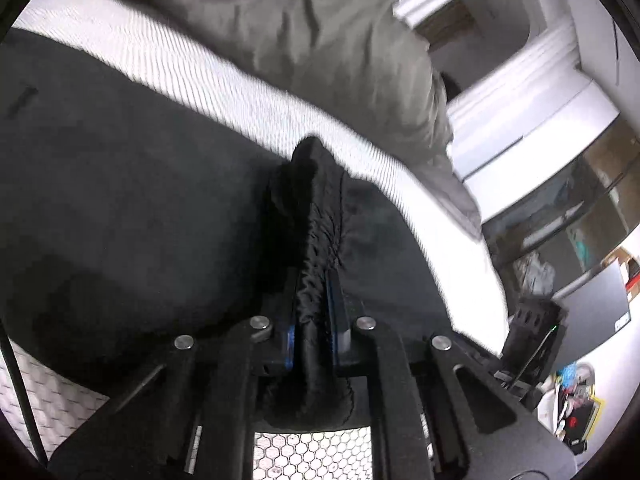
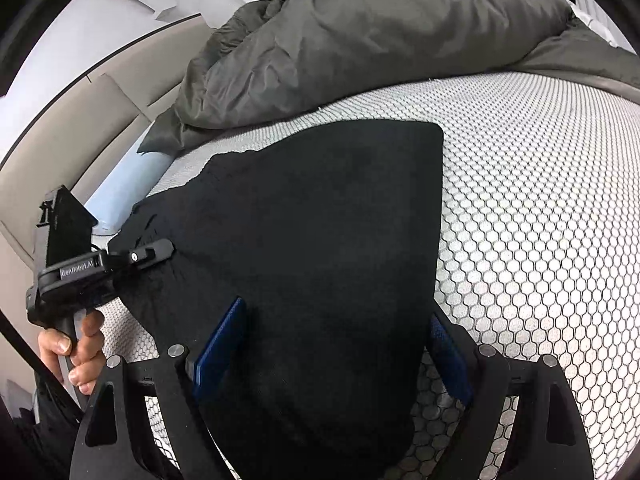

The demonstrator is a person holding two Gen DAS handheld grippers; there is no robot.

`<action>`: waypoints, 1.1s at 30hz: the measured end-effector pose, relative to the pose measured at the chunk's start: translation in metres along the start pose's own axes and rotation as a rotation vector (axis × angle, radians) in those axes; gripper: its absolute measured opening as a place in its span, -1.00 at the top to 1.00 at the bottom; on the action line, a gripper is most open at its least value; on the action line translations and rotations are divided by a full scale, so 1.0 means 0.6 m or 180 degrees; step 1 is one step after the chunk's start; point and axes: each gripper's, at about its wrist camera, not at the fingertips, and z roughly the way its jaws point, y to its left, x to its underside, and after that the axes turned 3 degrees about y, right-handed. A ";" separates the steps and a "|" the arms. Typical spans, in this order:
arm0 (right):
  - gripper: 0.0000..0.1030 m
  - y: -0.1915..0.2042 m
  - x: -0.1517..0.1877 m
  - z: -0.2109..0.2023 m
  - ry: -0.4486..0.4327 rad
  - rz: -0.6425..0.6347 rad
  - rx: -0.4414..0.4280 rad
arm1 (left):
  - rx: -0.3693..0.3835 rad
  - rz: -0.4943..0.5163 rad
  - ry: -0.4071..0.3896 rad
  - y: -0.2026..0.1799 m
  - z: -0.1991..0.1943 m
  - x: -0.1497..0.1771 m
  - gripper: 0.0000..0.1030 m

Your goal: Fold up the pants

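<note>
Black pants [image 2: 320, 220] lie folded on a bed with a white honeycomb-patterned cover [image 2: 540, 220]. In the left wrist view my left gripper [image 1: 314, 280] is shut on a bunched, gathered edge of the pants [image 1: 120, 200], with cloth sticking out past the fingertips. In the right wrist view my right gripper [image 2: 336, 328] is open, its blue pads [image 2: 224, 336] spread either side of the near part of the pants, just above the cloth. The left gripper [image 2: 154, 250] also shows in that view at the pants' left edge, held by a hand.
A crumpled grey-green duvet [image 2: 380, 40] lies at the far side of the bed, also in the left wrist view [image 1: 320, 32]. A beige padded bed frame [image 2: 60, 160] runs along the left. Shelves and a dark monitor [image 1: 592, 312] stand beyond the bed.
</note>
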 end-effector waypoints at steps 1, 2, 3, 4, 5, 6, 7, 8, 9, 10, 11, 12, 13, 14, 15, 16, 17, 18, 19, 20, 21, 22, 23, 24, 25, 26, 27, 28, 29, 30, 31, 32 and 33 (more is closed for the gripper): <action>-0.70 0.005 -0.001 -0.001 -0.0017 -0.0031 -0.0011 | -0.0054 0.0024 -0.0056 0.002 -0.013 -0.007 0.84; -0.70 0.008 -0.002 -0.002 -0.0024 -0.0048 -0.0022 | -0.0191 0.0073 -0.0111 0.005 -0.023 -0.011 0.84; -0.70 0.011 -0.002 -0.003 -0.0028 -0.0063 -0.0032 | -0.0345 0.0089 -0.0139 0.008 -0.024 -0.014 0.84; -0.70 0.014 -0.003 -0.003 -0.0033 -0.0080 -0.0041 | -0.0485 0.0096 -0.0127 0.016 -0.026 -0.015 0.83; -0.70 0.016 -0.003 -0.002 -0.0032 -0.0093 -0.0051 | -0.0711 0.0105 -0.0068 0.026 -0.022 -0.016 0.82; -0.70 0.017 -0.003 -0.001 -0.0027 -0.0092 -0.0051 | -0.0878 0.0023 0.0030 0.044 -0.014 -0.015 0.77; -0.70 0.016 -0.003 0.001 -0.0014 -0.0075 -0.0041 | -0.0914 -0.0052 0.0109 0.055 -0.010 -0.014 0.61; -0.70 0.014 -0.003 0.002 -0.0002 -0.0059 -0.0035 | -0.0887 -0.0137 0.0159 0.065 -0.010 -0.014 0.53; -0.70 0.012 -0.002 0.003 0.0009 -0.0043 -0.0030 | -0.0861 -0.0172 0.0160 0.067 -0.013 -0.015 0.49; -0.70 0.010 -0.002 0.004 0.0022 -0.0018 -0.0017 | -0.0857 -0.0166 0.0160 0.065 -0.019 -0.017 0.39; -0.70 0.009 -0.002 0.003 0.0023 -0.0008 -0.0013 | -0.0867 -0.0149 0.0138 0.061 -0.025 -0.019 0.15; -0.70 0.008 -0.002 0.002 0.0018 -0.0001 -0.0010 | -0.0869 -0.0116 0.0050 0.053 -0.038 -0.026 -0.03; -0.70 0.008 -0.002 0.000 0.0010 0.0002 -0.0012 | -0.0836 -0.0090 -0.0030 0.051 -0.045 -0.030 -0.35; -0.70 0.007 -0.002 -0.003 0.0002 0.0002 -0.0020 | -0.0771 -0.0030 -0.0133 0.043 -0.048 -0.038 -0.54; -0.70 0.008 -0.003 -0.003 -0.0004 0.0000 -0.0025 | -0.0714 0.0047 -0.0159 0.034 -0.043 -0.048 -0.57; -0.70 0.008 -0.003 -0.003 -0.0005 -0.0005 -0.0029 | -0.0681 0.0121 -0.0134 0.027 -0.033 -0.061 -0.57; -0.70 0.008 -0.004 -0.003 -0.0004 -0.0004 -0.0031 | -0.0663 0.0172 -0.0073 0.022 -0.024 -0.073 -0.57; -0.70 0.007 -0.004 -0.002 0.0000 0.0004 -0.0032 | -0.0632 0.0202 0.0028 0.017 0.000 -0.091 -0.57; -0.70 0.007 -0.005 -0.001 0.0006 0.0021 -0.0034 | -0.0617 0.0179 0.0065 0.014 0.017 -0.102 -0.57; -0.70 0.006 -0.005 0.000 0.0011 0.0027 -0.0037 | -0.0621 0.0143 0.0111 0.015 0.034 -0.114 -0.57; -0.70 0.004 -0.005 0.002 0.0018 0.0029 -0.0039 | -0.0675 0.0092 0.0187 0.018 0.056 -0.127 -0.57; -0.70 0.001 -0.005 0.002 0.0023 0.0038 -0.0037 | -0.0758 0.0032 0.0306 0.020 0.086 -0.141 -0.56; -0.70 -0.001 -0.005 0.003 0.0029 0.0045 -0.0035 | -0.0812 -0.0012 0.0416 0.025 0.106 -0.149 -0.51; -0.70 -0.004 -0.006 0.004 0.0038 0.0054 -0.0029 | -0.0817 -0.0052 0.0541 0.032 0.133 -0.156 -0.43; -0.71 -0.009 -0.006 0.005 0.0046 0.0071 -0.0019 | -0.0799 -0.0059 0.0560 0.035 0.141 -0.156 -0.21; -0.70 -0.012 -0.008 0.007 0.0054 0.0082 -0.0014 | -0.0764 -0.0092 0.0541 0.038 0.146 -0.158 -0.03; -0.70 -0.015 -0.008 0.008 0.0060 0.0095 -0.0007 | -0.0754 -0.0208 0.0441 0.044 0.143 -0.161 0.10; -0.70 -0.019 -0.009 0.009 0.0062 0.0105 0.0008 | -0.0723 -0.0278 0.0358 0.045 0.138 -0.163 0.36; -0.70 -0.022 -0.009 0.010 0.0065 0.0109 0.0016 | -0.0667 -0.0316 0.0256 0.044 0.131 -0.167 0.65; -0.70 -0.024 -0.008 0.010 0.0065 0.0115 0.0025 | -0.0622 -0.0321 0.0148 0.041 0.120 -0.173 0.74; -0.70 -0.026 -0.008 0.010 0.0063 0.0121 0.0037 | -0.0569 -0.0316 0.0076 0.038 0.110 -0.179 0.74; -0.70 -0.027 -0.009 0.010 0.0060 0.0125 0.0051 | -0.0524 -0.0305 -0.0015 0.037 0.102 -0.183 0.74; -0.70 -0.027 -0.009 0.010 0.0059 0.0129 0.0054 | -0.0687 -0.0247 -0.0122 0.039 0.099 -0.187 0.74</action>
